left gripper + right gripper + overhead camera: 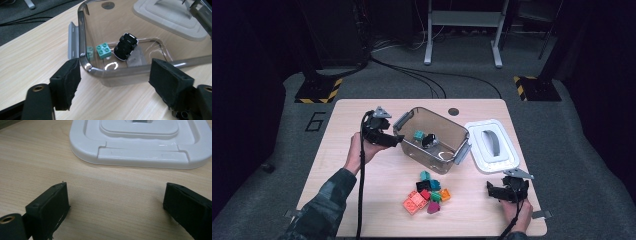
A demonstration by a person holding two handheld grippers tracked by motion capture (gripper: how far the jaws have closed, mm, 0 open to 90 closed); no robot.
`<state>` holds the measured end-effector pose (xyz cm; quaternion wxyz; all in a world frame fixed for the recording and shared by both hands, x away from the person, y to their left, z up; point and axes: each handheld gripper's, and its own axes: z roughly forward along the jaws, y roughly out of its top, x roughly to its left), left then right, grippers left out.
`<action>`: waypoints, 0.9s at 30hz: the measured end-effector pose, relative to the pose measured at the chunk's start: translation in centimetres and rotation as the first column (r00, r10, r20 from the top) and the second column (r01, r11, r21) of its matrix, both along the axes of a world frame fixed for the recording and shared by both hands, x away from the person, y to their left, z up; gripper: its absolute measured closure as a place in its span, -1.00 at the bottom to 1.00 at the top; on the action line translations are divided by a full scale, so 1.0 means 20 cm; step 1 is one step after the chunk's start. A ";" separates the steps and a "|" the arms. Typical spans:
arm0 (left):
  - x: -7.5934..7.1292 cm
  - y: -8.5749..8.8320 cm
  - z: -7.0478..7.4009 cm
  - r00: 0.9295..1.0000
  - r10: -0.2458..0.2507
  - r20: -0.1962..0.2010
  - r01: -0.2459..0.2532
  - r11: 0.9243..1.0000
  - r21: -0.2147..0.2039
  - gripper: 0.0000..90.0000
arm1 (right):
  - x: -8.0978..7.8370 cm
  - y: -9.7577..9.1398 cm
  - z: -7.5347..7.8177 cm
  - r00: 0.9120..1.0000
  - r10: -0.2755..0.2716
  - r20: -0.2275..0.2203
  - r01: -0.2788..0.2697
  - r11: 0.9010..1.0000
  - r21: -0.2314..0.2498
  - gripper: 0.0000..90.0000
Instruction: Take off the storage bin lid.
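Observation:
A smoky clear plastic bin [451, 159] stands mid-table with a teal brick [418, 135] and a small black toy car [429, 140] inside. My left gripper [397, 141] hovers just outside the bin's left rim [82, 32]. It is open, and its pads [67, 82] frame the teal brick [103, 50] and the car [126, 46] through the wall. A pile of loose bricks [427, 192] in orange, red, teal and black lies in front of the bin. My right gripper [488, 189] rests low near the table's front right, open over bare wood [117, 188].
The bin's white lid [492, 145] lies flat to the right of the bin, just beyond the right gripper [140, 152]. Grey latches hang at the bin's ends [73, 40]. A round cable hole [454, 111] sits near the table's far edge.

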<state>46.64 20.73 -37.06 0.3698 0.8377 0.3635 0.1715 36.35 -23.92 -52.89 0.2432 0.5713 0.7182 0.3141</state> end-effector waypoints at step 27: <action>-0.51 -0.06 -0.44 0.994 -0.025 -0.105 0.028 0.999 0.026 -0.80 | 0.00 0.00 0.00 1.000 -0.002 0.001 0.002 1.000 0.000 -0.87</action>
